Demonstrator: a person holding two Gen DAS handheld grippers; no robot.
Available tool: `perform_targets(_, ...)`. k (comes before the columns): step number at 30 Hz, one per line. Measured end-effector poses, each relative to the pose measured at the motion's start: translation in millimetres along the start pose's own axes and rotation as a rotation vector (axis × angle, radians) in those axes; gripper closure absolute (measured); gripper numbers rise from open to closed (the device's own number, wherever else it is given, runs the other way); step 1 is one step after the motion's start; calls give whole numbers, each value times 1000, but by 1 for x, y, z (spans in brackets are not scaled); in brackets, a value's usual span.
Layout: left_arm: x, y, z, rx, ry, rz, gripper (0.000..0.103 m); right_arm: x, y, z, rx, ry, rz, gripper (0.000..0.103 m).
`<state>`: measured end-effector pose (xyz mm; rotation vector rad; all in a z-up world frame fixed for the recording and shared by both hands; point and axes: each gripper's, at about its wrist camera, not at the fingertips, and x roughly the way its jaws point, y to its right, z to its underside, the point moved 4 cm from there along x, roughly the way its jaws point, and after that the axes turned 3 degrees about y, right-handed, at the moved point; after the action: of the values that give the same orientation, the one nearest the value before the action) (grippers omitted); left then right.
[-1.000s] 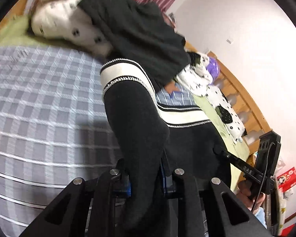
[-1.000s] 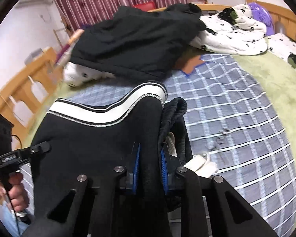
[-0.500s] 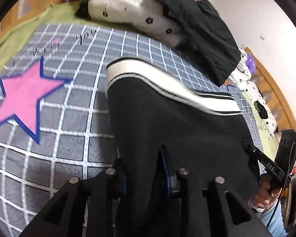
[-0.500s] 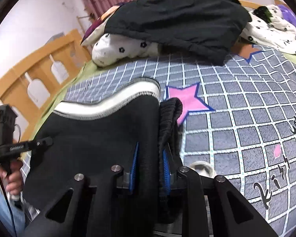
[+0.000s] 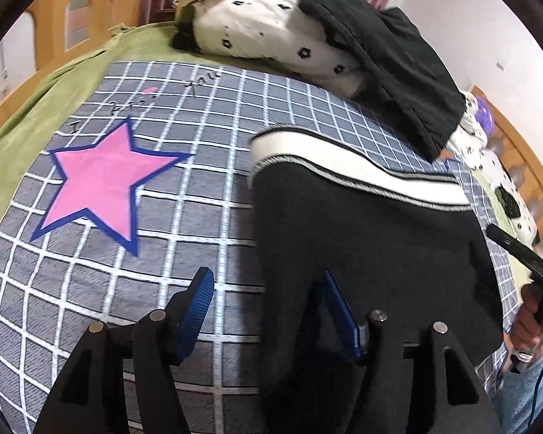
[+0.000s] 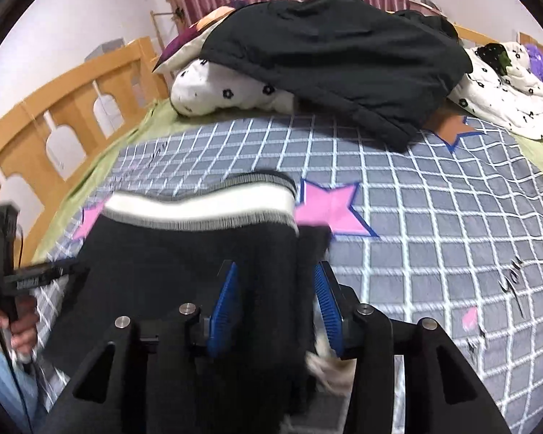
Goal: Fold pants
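The black pants (image 5: 373, 253) with a white striped band (image 5: 344, 170) lie on the grey checked blanket (image 5: 199, 115). My left gripper (image 5: 268, 293) is open, its blue pads (image 5: 195, 307) wide apart, with the pants' left edge between them. In the right wrist view the pants (image 6: 184, 253) lie the same way. My right gripper (image 6: 275, 289) is open around their right edge, the pads (image 6: 226, 296) off the cloth. The other gripper shows at the edge of each view.
A pile of white dotted bedding (image 6: 228, 90) with a black garment (image 6: 336, 65) on it lies at the far side. A wooden bed rail (image 6: 54, 108) runs along the left. Pink stars (image 5: 97, 181) mark the blanket. Green sheet (image 5: 54, 83) borders it.
Both grippers lowered the pants onto the blanket and opened, letting go of the cloth. The pants went from hanging and bunched to lying spread flat.
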<state>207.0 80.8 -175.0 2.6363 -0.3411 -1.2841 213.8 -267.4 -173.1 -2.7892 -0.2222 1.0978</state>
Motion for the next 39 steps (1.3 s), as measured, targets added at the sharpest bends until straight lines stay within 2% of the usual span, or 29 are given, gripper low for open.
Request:
perform_targets(2,-4,-5,-4,-22,11,8,43,23,-1,-9,5,-23,21,60)
perform_targets(3,-5,-7,-4,-32,16,10,43,34,-1,-10,6,-43,25,69)
perform_targets(5,-6,-10,-7,-50,19,23,43,57,-3,-8,-7,-91,40,76)
perform_targets(7,-8,-11,-8,-63,18,40,43,51,-8,-12,-69,-46,31,91)
perform_targets(8,-9,-9,-8,-63,20,45,43,43,-8,-13,-70,-30,8,92)
perform_targets(10,-11,-5,-9,-48,33,52,43,16,4,-16,21,29,-85,92)
perform_targets(11,-13,-2,-10,-38,41,56,43,6,13,-13,62,57,-99,92)
perform_targets(13,-13,6,-11,-18,49,70,43,7,21,-1,49,50,-44,91)
perform_targets(15,-12,17,-10,17,53,78,43,30,32,19,62,-20,9,89)
perform_targets(16,-11,22,-10,35,54,69,43,32,34,22,52,-10,16,87)
perform_targets(19,-10,39,-16,96,78,24,43,16,22,8,-28,-20,63,85)
perform_targets(20,-10,46,-22,110,93,19,43,5,16,-2,-62,19,101,84)
perform_targets(22,-7,61,-35,133,113,14,43,-6,1,-18,-109,71,115,72)
perform_targets(23,-4,69,-41,142,118,7,43,-6,-5,-22,-126,61,97,72)
perform_targets(25,1,82,-52,159,145,5,43,0,-19,-32,-173,44,53,72)
perform_targets(27,10,90,-60,169,164,0,43,9,-25,-38,-195,87,97,71)
perform_targets(28,20,91,-63,166,157,0,43,19,-25,-39,-191,81,101,70)
perform_targets(30,37,91,-61,167,120,-1,43,41,-19,-31,-156,7,61,69)
perform_targets(32,59,88,-53,199,82,-58,43,64,-6,-18,-104,-34,59,69)
perform_targets(34,73,84,-42,243,59,-99,43,66,-4,-16,-128,17,52,69)
perform_targets(39,73,80,-35,237,83,-95,43,69,-8,-16,-158,22,69,68)
